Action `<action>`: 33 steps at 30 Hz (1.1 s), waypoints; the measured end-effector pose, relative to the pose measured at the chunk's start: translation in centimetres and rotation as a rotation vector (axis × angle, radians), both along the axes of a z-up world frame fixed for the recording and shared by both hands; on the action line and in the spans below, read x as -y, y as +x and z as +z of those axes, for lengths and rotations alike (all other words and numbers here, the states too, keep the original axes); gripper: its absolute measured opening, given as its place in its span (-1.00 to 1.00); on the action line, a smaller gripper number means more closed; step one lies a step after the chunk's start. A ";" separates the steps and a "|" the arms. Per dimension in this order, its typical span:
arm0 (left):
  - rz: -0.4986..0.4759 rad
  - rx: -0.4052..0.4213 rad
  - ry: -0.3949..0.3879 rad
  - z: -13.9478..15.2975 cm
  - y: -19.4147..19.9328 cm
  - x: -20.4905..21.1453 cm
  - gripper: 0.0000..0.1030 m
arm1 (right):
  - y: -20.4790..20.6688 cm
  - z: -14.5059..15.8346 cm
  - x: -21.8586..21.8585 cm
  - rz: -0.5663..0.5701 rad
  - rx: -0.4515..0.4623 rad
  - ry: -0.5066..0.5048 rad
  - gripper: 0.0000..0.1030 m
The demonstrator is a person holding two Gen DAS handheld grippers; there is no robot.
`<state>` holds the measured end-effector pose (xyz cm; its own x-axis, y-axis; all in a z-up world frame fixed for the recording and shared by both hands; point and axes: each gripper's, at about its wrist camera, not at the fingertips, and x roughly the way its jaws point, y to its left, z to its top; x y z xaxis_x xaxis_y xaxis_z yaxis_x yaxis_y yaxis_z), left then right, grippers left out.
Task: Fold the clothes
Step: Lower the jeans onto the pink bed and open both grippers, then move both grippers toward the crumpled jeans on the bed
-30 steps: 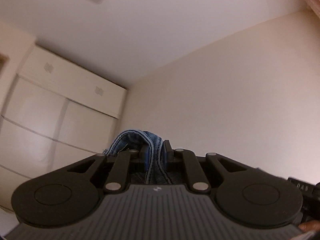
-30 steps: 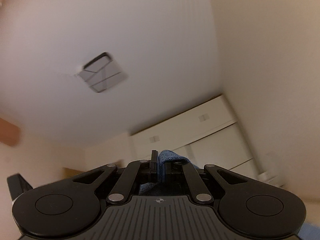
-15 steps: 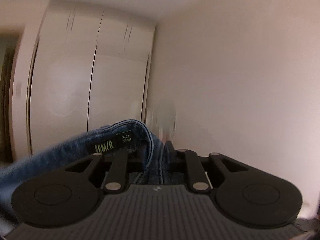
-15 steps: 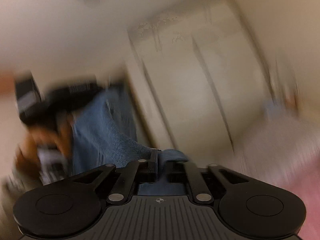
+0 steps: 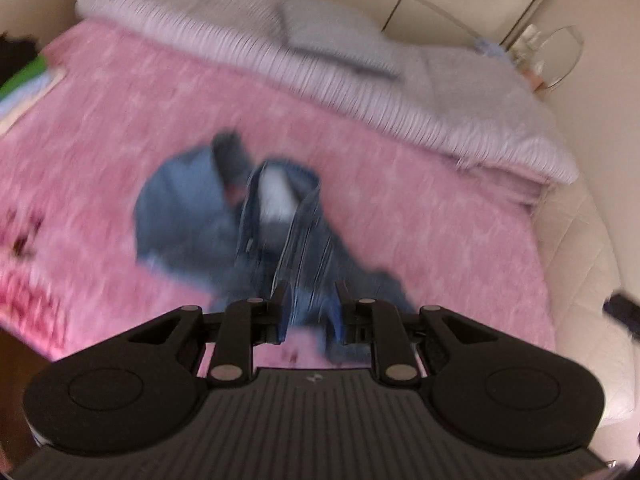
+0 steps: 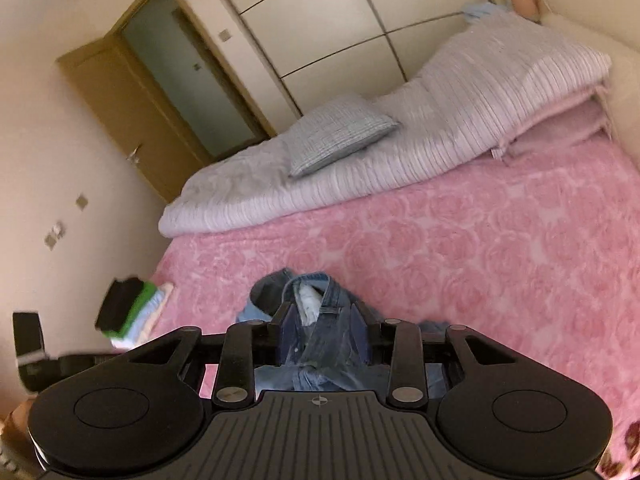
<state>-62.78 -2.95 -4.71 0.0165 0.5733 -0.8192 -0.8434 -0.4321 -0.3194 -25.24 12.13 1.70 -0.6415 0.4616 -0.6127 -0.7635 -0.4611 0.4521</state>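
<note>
Pink bedspread (image 6: 480, 248) below: jeans (image 6: 308, 300) crumpled dead ahead of both grippers, denim between the right gripper (image 6: 325, 334)'s opening jaws; left gripper (image 5: 310, 308) parted around fabric.

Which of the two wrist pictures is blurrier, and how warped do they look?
Left wrist view: heavy motion blur smears the jeans and pink blanket. Right wrist view: mostly sharp, rose pattern crisp, only the folded stack at the bed's edge is smeared. Both: fisheye bends the wardrobe lines; warm, dim indoor light.
</note>
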 end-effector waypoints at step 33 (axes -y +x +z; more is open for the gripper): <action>0.023 -0.207 -0.255 -7.8 15.4 10.2 -0.45 | -0.3 -11.0 15.3 0.316 0.443 0.228 -0.30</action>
